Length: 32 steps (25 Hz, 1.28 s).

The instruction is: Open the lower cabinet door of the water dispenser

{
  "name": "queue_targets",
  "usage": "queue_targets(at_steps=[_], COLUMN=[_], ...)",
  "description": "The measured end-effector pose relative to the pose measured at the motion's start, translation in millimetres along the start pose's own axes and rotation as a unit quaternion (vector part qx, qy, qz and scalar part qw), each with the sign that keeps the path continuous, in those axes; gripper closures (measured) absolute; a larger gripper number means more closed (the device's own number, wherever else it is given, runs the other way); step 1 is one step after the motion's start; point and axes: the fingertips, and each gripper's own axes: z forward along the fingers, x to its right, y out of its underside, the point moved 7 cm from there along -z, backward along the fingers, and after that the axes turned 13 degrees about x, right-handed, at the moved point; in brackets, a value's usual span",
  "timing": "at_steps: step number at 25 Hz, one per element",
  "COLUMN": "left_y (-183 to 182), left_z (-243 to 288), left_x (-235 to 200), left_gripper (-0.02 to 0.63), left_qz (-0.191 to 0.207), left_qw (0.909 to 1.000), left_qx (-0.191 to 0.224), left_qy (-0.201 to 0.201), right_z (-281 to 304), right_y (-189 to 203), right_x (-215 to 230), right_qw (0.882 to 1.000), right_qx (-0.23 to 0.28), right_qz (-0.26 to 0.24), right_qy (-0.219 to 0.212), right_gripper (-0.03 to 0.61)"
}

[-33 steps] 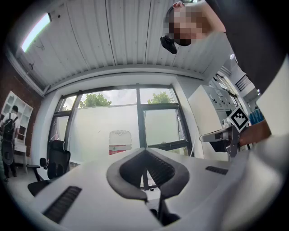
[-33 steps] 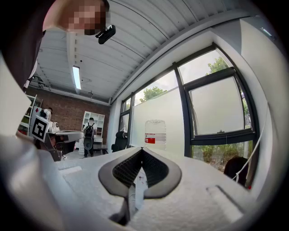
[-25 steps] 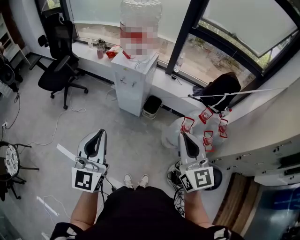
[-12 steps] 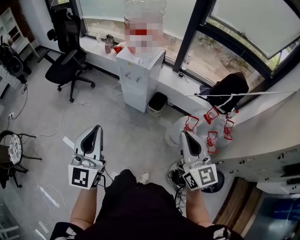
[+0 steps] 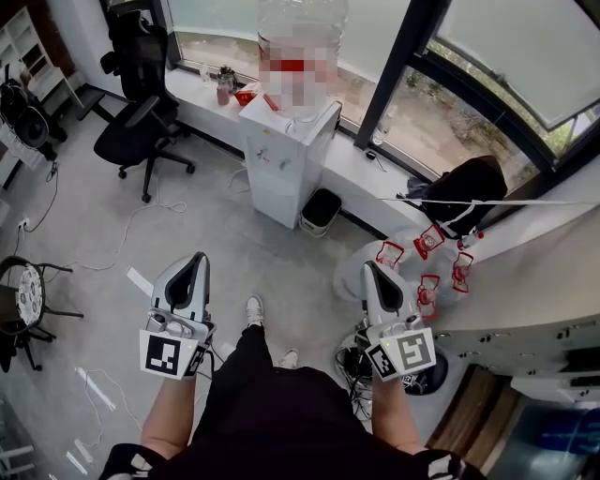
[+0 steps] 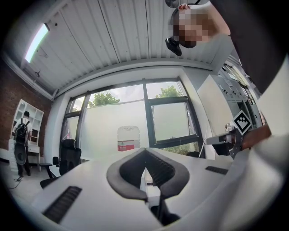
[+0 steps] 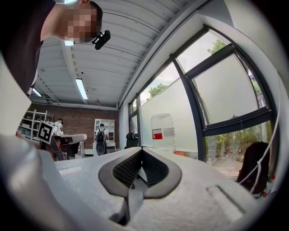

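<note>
The white water dispenser (image 5: 281, 155) stands against the window sill with a big clear bottle (image 5: 302, 23) on top. Its lower cabinet door (image 5: 273, 202) is closed. Both grippers are held low in front of the person, well short of the dispenser and pointing toward it. My left gripper (image 5: 199, 256) is shut with nothing between its tips. My right gripper (image 5: 367, 266) is shut and empty too. The bottle (image 6: 128, 138) shows far off above the shut left gripper (image 6: 145, 150) in the left gripper view. It also appears as the bottle (image 7: 163, 131) beyond the shut right gripper (image 7: 142, 149).
A small black bin (image 5: 321, 208) sits right of the dispenser. A black office chair (image 5: 141, 122) stands at the left. Clear jugs with red handles (image 5: 427, 267) crowd the floor at the right, below a black bag (image 5: 464, 183). Cables trail over the grey floor (image 5: 141, 234).
The person has stepped toward the dispenser, one foot now forward, so it sits lower and nearer in the head view. Both grippers came along, still shut.
</note>
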Motion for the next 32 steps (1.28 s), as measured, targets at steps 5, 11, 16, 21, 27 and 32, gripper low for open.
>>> queue_targets(at_steps=[5, 11, 16, 21, 27, 32], left_y=[25, 47, 67, 90, 97, 97], left_z=[38, 105, 148, 173, 200, 219], left_x=[-34, -101, -143, -156, -147, -131], left_gripper=[0.604, 0.604, 0.604, 0.604, 0.604, 0.604], left_qz=[-0.018, -0.036, -0.056, -0.088, -0.11, -0.1], left_qw=[0.9998, 0.999, 0.9971, 0.994, 0.9903, 0.991], left_qx=[0.006, 0.016, 0.014, 0.012, 0.013, 0.02], left_qy=[0.007, 0.021, 0.049, 0.063, 0.084, 0.087], right_z=[47, 134, 193, 215, 226, 228], right_y=[9, 15, 20, 33, 32, 33], right_x=[9, 22, 15, 14, 33, 56], right_qw=[1.0, 0.999, 0.999, 0.998, 0.997, 0.998], right_qx=[-0.01, -0.019, -0.022, -0.046, -0.049, -0.037], right_qz=[-0.012, -0.033, -0.036, -0.038, -0.045, -0.039], right_qy=[0.006, 0.02, 0.027, 0.037, 0.048, 0.04], right_gripper=[0.574, 0.574, 0.574, 0.574, 0.574, 0.574])
